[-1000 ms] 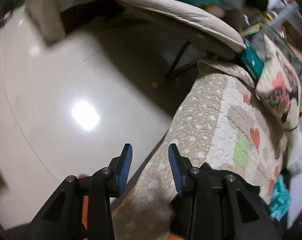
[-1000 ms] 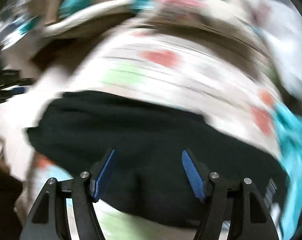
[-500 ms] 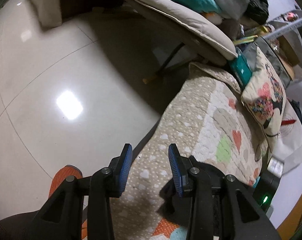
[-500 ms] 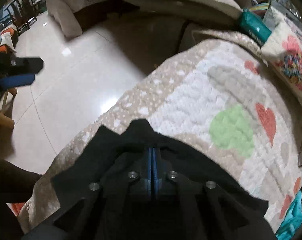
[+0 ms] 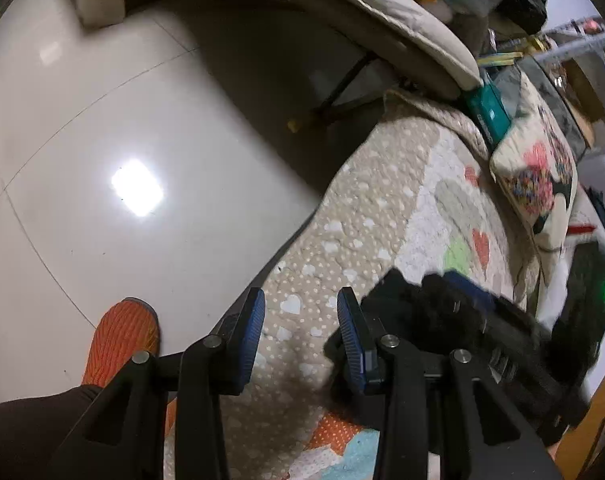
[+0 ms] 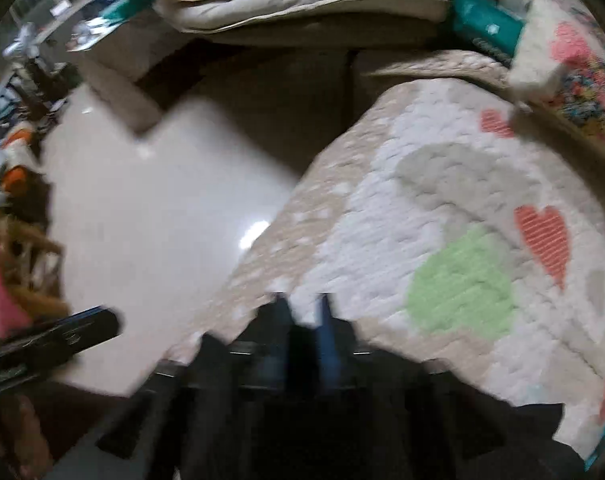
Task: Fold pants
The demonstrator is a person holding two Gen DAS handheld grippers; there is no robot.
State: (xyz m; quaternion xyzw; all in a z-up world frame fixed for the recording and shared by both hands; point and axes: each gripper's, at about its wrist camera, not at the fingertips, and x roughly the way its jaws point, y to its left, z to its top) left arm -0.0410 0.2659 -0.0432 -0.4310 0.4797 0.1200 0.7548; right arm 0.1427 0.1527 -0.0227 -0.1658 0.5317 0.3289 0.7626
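Left wrist view: the left gripper (image 5: 300, 332) is spread wide with nothing in it, over the heart quilt (image 5: 386, 216), and the black pants (image 5: 446, 316) lie bunched just to its right. Right wrist view is blurry: the right gripper (image 6: 302, 328) has its blue fingers (image 6: 327, 332) a little apart with dark pants (image 6: 342, 432) cloth around them.

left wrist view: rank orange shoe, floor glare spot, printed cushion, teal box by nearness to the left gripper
From the left gripper:
1. Orange shoe, low left on the floor.
2. Floor glare spot, up and left.
3. Printed cushion, right, on the quilt.
4. Teal box, wedged behind that cushion; only slightly farther.
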